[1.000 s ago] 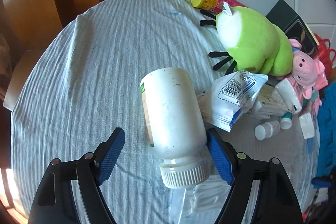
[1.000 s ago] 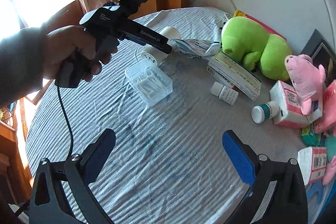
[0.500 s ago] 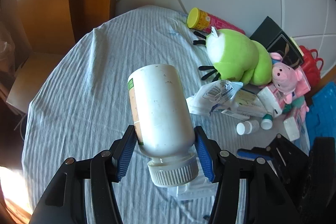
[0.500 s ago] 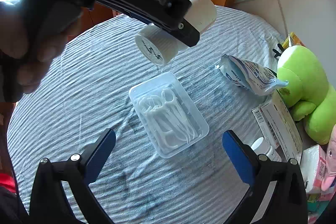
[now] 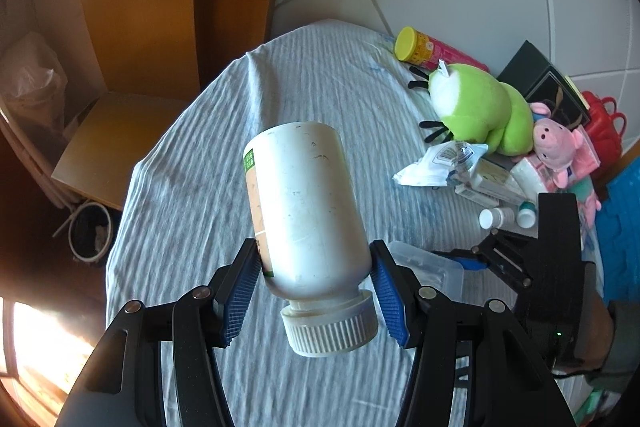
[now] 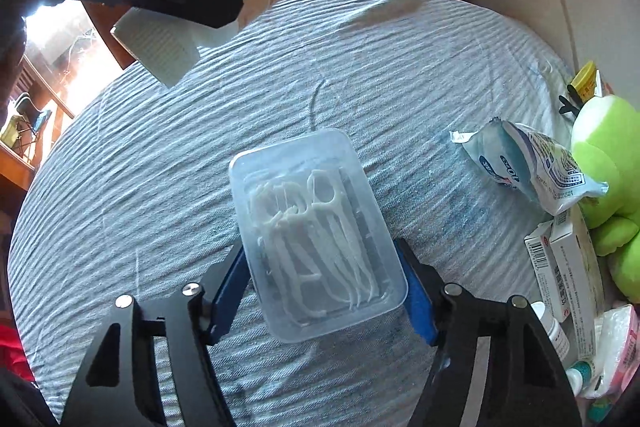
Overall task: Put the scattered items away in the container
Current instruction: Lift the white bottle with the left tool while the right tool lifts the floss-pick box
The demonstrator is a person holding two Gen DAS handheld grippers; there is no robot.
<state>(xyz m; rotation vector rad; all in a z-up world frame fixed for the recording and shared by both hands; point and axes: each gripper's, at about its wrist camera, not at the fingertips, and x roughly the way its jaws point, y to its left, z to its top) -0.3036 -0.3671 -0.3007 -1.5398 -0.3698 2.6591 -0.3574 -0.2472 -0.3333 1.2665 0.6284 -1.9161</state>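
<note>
A clear plastic box of white floss picks lies on the cloth-covered worktop, right between the right claw's blue pads. Off to that claw's right sit a blue-and-white packet, a green plush frog, white cartons and small white bottles; up and to its left, the left claw's black finger crosses in front of the white bottle.

From the left claw, a pink pig toy, a yellow-capped tube and a dark box lie far ahead to the right.

The left claw pinches the big white bottle at its shoulder, cap toward the camera, lifted above the cloth. The right claw brackets the box closely; its pads seem to touch the sides, though a firm grip cannot be told.
</note>
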